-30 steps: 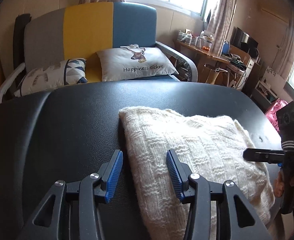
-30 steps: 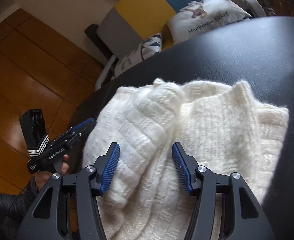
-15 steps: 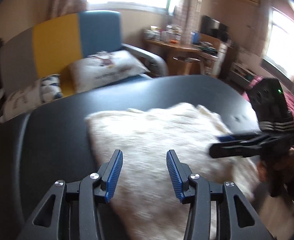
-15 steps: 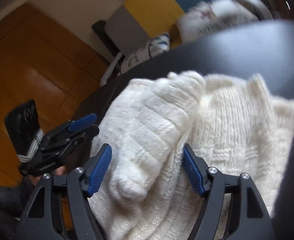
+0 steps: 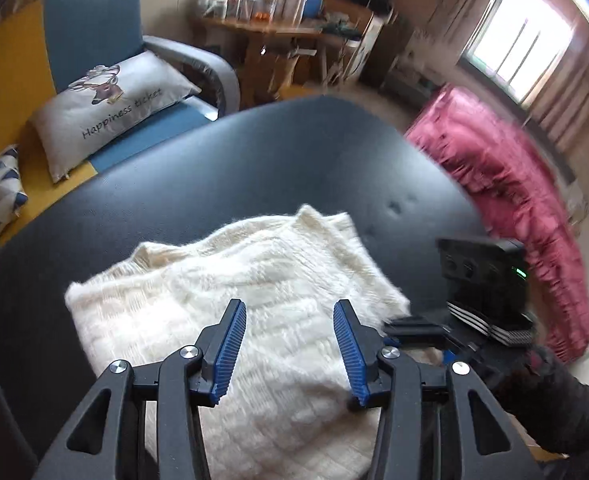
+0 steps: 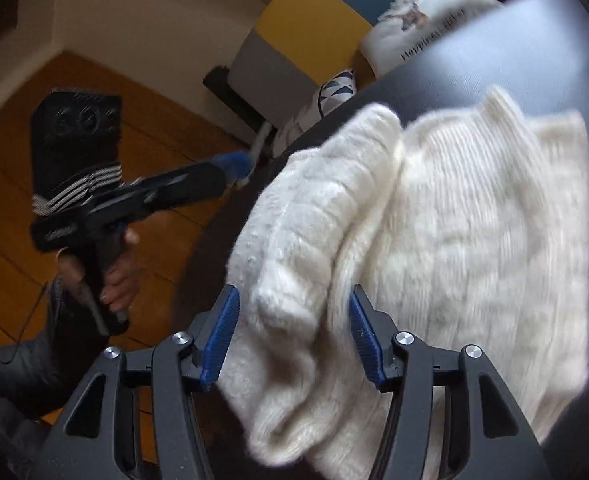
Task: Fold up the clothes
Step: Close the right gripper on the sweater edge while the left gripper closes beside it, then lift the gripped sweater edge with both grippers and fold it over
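Observation:
A cream knitted sweater [image 5: 254, 300] lies folded on the black padded table [image 5: 254, 168]. My left gripper [image 5: 290, 344] hovers over the sweater's near part, open, with nothing between its blue pads. From the right wrist view the left gripper [image 6: 234, 164] is seen raised off the table's left side, in a person's hand [image 6: 118, 276]. My right gripper [image 6: 294, 336] straddles a thick rolled fold of the sweater [image 6: 454, 220] at its edge. Its jaws are closing with the fold between them, and I see no firm pinch. The right gripper [image 5: 410, 326] sits at the sweater's right edge.
Behind the table stands a blue, yellow and grey sofa [image 5: 94, 32] with a printed pillow [image 5: 110, 108]. A pink blanket [image 5: 514, 208] lies to the right and a cluttered wooden desk [image 5: 278, 28] at the back. Wooden floor [image 6: 34, 152] lies left of the table.
The left gripper rose, swung right and tipped down over the sweater. The right gripper pushed lower into the rolled fold; its jaws widened, then narrowed around it.

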Available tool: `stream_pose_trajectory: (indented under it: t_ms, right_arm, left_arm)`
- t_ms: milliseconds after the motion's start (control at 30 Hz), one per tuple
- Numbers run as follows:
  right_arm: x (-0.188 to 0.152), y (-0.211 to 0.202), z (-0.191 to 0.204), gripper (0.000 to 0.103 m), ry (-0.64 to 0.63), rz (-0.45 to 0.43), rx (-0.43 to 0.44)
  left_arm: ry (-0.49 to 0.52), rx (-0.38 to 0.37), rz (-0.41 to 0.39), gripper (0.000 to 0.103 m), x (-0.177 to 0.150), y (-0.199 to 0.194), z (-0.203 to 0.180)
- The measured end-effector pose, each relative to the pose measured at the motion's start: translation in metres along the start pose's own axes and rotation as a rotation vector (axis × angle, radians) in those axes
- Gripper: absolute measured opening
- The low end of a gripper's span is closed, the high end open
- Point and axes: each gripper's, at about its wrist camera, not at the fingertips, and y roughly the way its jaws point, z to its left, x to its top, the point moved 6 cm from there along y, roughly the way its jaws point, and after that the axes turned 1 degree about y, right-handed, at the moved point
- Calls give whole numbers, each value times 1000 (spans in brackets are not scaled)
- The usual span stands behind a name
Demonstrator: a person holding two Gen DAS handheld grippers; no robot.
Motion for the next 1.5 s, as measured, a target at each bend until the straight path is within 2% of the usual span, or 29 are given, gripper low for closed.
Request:
stream_pose_trajectory:
  t_ms: [67,100,133,167,300,567,667,833,967,1000,1067,1167,1233,1367,1500]
  right_arm:
    - [-8,2,1,58,-37,4,-32]
    - [-12,5,4,55,-62,3,-60]
    - [-14,6,7,49,-92,-3,-82]
    - [-16,8,12,38,-127,-12,-101]
    - [-17,11,25,25,-219,-39,-160]
    - [-21,12,41,23,-376,-61,-262]
    - [-23,14,54,23,-435,-89,-288]
    - [-26,18,69,23,-509,-105,-325]
    - [-28,22,72,23,-526,-105,-344]
    - [-29,23,72,23,-525,-104,-347]
    - [-30,23,70,23,-513,-106,-353]
    - [-30,23,65,26,-469,-109,-342]
    - [-31,23,60,27,-429,-108,-324]
    - [-35,25,50,50,-352,-80,-299]
    - [-41,29,38,51,-301,-62,-318]
  left_arm:
    - [37,25,56,47,2,11,-9]
    - [57,45,79,47,3,16,-13]
    - [76,65,103,47,3,21,-17]
    - [96,85,126,47,4,26,-21]
    - [134,159,203,47,1,41,-26]
    - [54,130,319,46,-17,44,-22]
    - [33,149,372,47,-16,44,-18]
    - [111,229,491,47,-22,55,-21]
    - [167,276,552,47,-29,62,-23]
    - [183,285,552,45,-29,62,-24]
    - [194,302,542,32,-30,60,-22]
    - [198,296,504,23,-31,53,-19]
    - [175,279,468,21,-31,47,-16]
    - [90,229,383,19,-34,35,-5]
    - [11,171,278,18,-39,23,3]
